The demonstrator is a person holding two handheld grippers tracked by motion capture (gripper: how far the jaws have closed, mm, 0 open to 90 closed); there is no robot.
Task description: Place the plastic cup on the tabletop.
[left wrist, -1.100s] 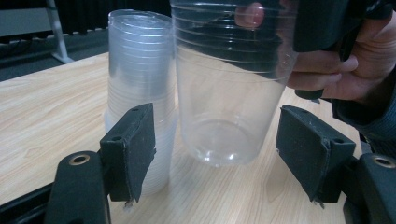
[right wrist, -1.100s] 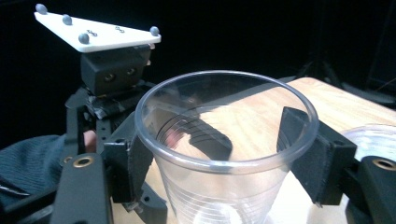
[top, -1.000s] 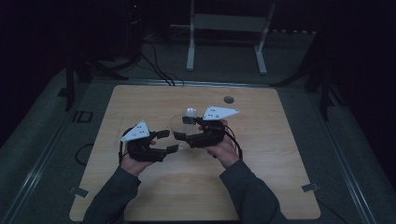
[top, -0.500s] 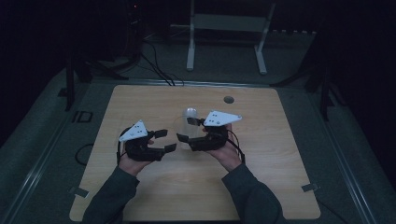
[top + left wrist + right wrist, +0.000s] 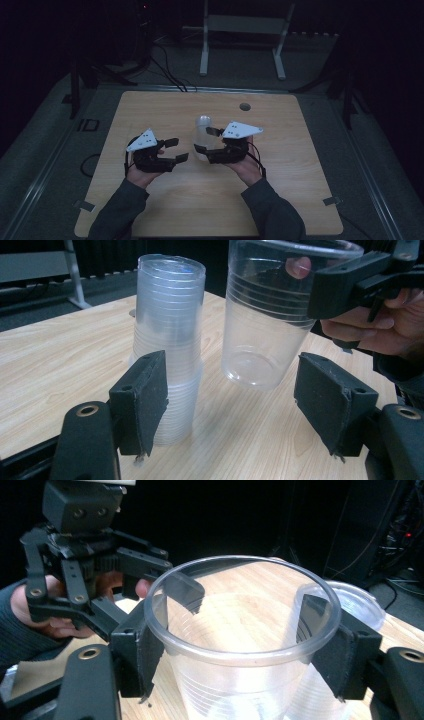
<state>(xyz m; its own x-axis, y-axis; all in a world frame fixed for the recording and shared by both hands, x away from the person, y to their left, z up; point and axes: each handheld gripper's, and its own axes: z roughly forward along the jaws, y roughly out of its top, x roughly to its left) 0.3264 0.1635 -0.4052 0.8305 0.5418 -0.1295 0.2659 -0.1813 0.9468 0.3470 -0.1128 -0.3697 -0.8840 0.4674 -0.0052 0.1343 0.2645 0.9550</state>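
Right gripper (image 5: 206, 141), black with flat padded jaws, is closed on a single clear plastic cup (image 5: 245, 645); in the right gripper view the jaws press the cup's wall from both sides just under its rolled rim. Seen from the left gripper view, this cup (image 5: 270, 315) is thin, ribbed, tapered and round-bottomed, tilted slightly, with its base clear of the table. Just beside it stands a stack of nested clear cups (image 5: 167, 345), upright on the tabletop, its rims forming close rings; part of its rim also shows behind the held cup in the right gripper view (image 5: 360, 605).

Left gripper (image 5: 179, 150) stands wide open and holds nothing; in its own view the two dark, matte jaw pads frame the stack and the held cup without touching either. From the right gripper view, the left gripper (image 5: 150, 580) faces the cup from close by, one of its jaws seen through the cup's wall.

Both grippers carry a grey three-cornered plate and are held by hands in dark sleeves. Beneath them lies a table (image 5: 150, 210) of pale wood grain with rounded corners and a small round hole (image 5: 244, 106) near its far edge. Beyond it, a white metal frame (image 5: 245, 30) and cables (image 5: 165, 65) rest on grey floor.
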